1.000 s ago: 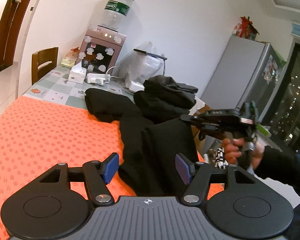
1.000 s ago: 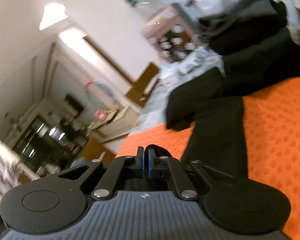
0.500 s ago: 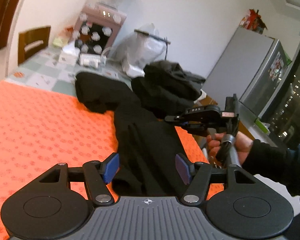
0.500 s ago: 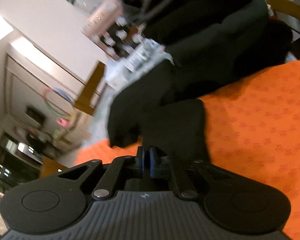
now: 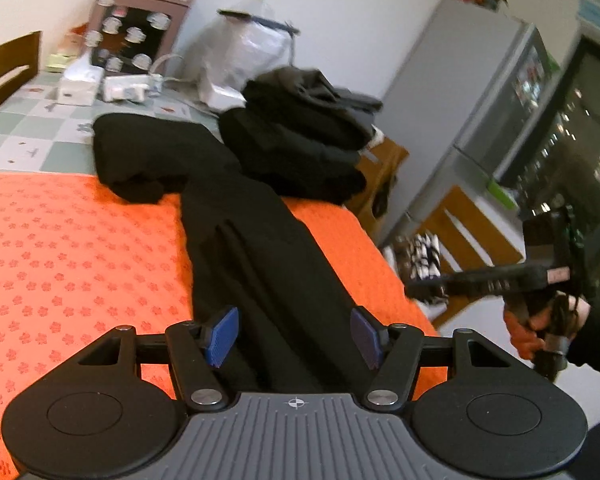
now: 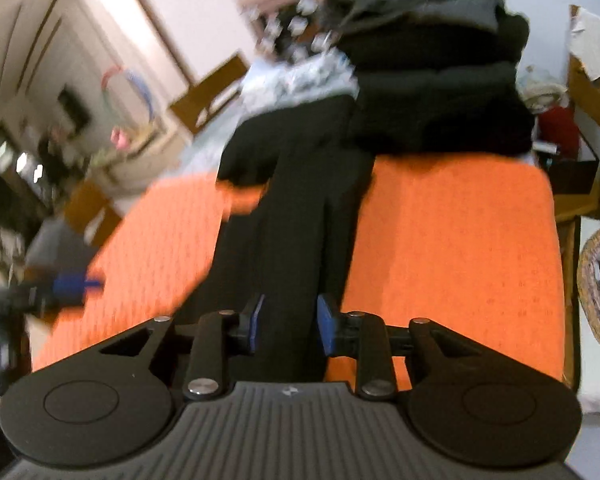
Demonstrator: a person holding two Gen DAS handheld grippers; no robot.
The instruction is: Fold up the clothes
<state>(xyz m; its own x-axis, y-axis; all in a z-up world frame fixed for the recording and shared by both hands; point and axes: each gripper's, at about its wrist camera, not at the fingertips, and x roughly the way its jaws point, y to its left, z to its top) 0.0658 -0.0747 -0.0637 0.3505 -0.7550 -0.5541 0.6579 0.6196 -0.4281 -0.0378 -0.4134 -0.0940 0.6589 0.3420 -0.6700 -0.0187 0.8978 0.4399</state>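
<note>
Left gripper (image 5: 294,336): matte black body w/ grey ribbed centre plate, small crosshair mark at its top edge. Two round black discs flank the plate, each w/ a recessed inner circle. Black linkage arms, silver screw heads at pivots, triangular cut-outs in outer arms. Blue ribbed pads (image 5: 221,336) on the jaws. Right gripper (image 6: 289,328): same build, same blue pads, silver screws, small mark on grey plate. Right hand (image 5: 540,320): bare skin, reddish tone, dark sleeve at wrist, black handle.
</note>
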